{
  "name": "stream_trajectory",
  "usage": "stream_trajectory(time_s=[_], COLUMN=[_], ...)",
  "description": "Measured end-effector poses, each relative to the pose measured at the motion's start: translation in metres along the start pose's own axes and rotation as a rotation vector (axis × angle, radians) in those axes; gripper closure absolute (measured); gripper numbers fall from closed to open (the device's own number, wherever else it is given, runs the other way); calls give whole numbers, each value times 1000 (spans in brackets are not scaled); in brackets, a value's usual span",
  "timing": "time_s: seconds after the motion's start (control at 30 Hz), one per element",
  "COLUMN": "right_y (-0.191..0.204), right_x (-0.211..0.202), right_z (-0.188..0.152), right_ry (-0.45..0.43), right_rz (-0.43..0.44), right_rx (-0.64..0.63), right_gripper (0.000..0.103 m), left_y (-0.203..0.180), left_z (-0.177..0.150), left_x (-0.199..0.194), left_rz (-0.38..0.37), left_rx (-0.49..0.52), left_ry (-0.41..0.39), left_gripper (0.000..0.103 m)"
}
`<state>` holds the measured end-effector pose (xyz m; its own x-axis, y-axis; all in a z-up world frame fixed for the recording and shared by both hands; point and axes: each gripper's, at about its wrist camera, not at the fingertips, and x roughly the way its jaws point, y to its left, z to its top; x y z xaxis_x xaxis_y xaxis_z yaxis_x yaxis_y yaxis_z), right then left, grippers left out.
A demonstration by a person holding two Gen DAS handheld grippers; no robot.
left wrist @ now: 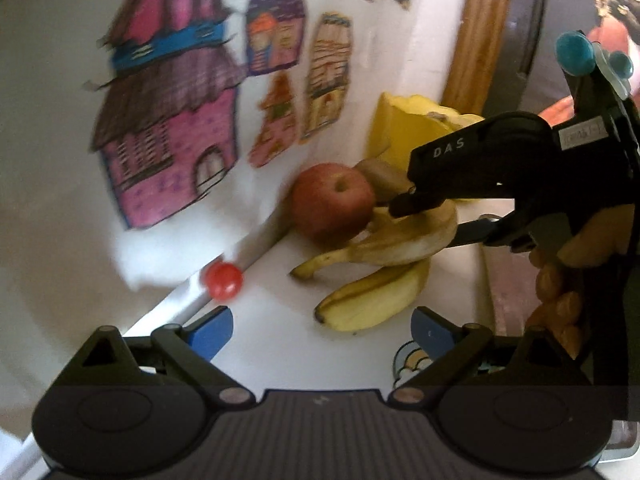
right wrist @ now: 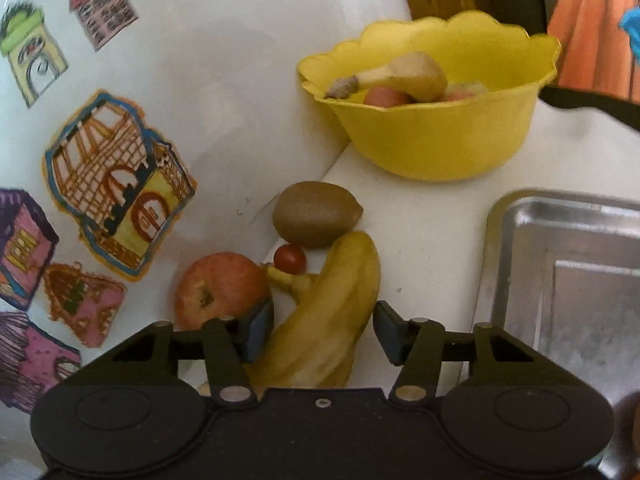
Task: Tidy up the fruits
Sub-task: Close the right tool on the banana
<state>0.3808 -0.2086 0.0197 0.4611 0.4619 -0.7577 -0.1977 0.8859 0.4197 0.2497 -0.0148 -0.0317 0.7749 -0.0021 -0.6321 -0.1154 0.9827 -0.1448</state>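
Two grippers work over a white table pushed against a white wall. The right gripper is low over the bananas, its blue-padded fingers spread on either side of the top banana; the left pad looks close to the peel, the right pad stands off it, so the fruit is straddled rather than clamped. From the left wrist view the same gripper reaches in from the right with its tip over the bananas, a bare hand wrapped round its handle.

The left gripper hangs back from the bananas with its fingers wide apart and nothing between them.

Just left of the bananas, touching their stems, sits a red apple close to the wall. A small red tomato rests at the stem end, and a brown kiwi lies just beyond it, beside the banana tip. Another small red tomato lies well left of the bananas in the left wrist view, by the table edge at the wall.

Farther back from the bananas stands a yellow scalloped bowl with a banana and some reddish fruit inside. To the right of the bananas lies a metal tray. Coloured house drawings are stuck on the wall.
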Motion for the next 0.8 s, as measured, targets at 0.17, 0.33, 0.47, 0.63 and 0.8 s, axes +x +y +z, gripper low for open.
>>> stream_trajectory(time_s=[0.17,0.33,0.47,0.63,0.8], right_y=[-6,-14,-16,-18,-24], right_x=[-5,-19,-26,-34,-38], right_z=[-1,-2,1,0,-1], right_ry=[5,-8,-22,-43,-53], right_rz=[35,79,104,123,143], right_rx=[2,31,47,71,100], right_gripper=[50,56,60,62,63], left_y=[-10,-17,-26,-34,-37], left_z=[7,11,14,14,11], left_x=[12,27,43,50,45], left_rz=[-36,-52,-57,-56,-57], left_rx=[79,128,193,215,244], left_ry=[-2,14,43,59,59], left_gripper=[12,19,27,31,42])
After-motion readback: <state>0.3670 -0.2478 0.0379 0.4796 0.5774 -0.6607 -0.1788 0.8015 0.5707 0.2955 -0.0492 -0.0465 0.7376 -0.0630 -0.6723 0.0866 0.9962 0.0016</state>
